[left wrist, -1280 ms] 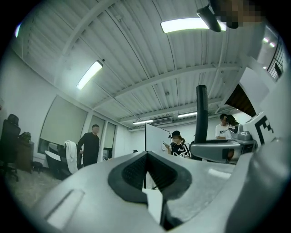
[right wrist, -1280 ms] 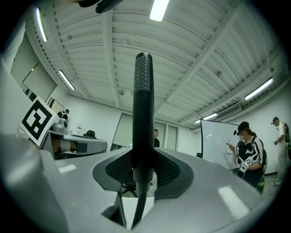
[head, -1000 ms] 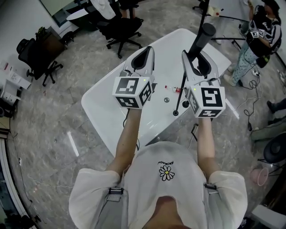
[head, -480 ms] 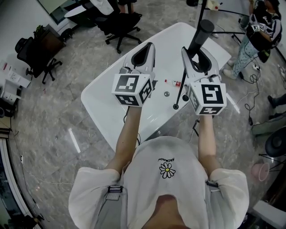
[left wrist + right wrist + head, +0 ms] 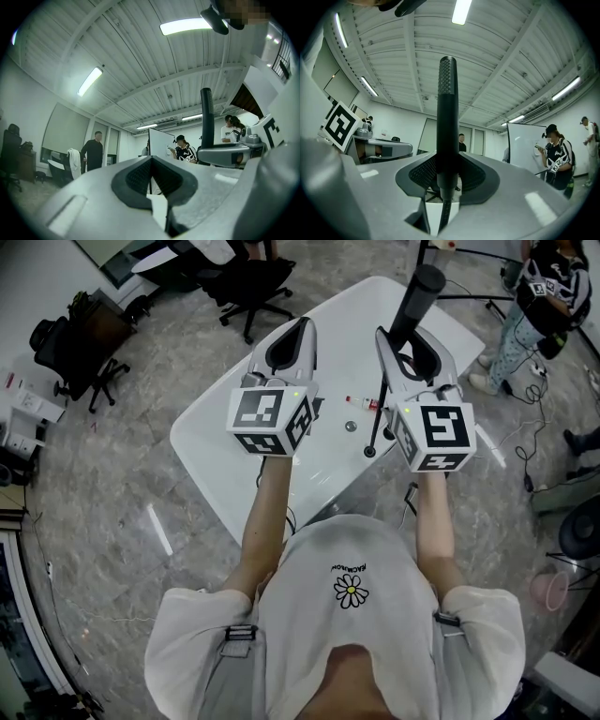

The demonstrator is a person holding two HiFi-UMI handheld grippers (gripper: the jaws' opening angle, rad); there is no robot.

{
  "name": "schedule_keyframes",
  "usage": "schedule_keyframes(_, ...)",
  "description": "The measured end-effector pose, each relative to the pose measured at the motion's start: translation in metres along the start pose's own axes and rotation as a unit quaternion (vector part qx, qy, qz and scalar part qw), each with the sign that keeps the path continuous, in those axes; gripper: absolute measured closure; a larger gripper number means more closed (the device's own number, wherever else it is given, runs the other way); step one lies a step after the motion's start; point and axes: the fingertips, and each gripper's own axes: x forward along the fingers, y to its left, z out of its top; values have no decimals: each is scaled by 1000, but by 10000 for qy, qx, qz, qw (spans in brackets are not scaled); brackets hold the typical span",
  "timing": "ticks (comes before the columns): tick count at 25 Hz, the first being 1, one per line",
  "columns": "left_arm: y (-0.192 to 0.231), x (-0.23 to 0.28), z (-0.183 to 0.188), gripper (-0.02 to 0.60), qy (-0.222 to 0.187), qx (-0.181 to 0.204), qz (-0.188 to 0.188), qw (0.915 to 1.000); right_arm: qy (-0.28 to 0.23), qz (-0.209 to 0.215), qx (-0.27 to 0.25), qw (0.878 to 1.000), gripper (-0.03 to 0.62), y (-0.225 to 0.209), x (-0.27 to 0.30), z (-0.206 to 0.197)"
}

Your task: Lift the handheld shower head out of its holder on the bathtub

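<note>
The right gripper (image 5: 448,177) had its jaws closed on the lower end of the black shower head (image 5: 447,117), just above the joint where the hose (image 5: 378,418) began. The head stood upright, raised well above the white bathtub (image 5: 216,460), with the hose hanging down to the tub's right side. The left gripper (image 5: 291,341) was held beside it, jaws together on nothing.

The holder could not be made out from above, though the head looked clear of it.

The grip sat low on a smooth round handle, so the tall end probably could tip or twist between the pads. Lifting further might have pulled the hose taut and dragged the head down through the jaws.
</note>
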Motion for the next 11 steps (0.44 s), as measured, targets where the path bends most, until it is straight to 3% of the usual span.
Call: schedule_keyframes(11, -7, -8, 7, 580, -62, 77, -77, 9999, 7, 73, -23, 10000, 439, 10, -4, 4)
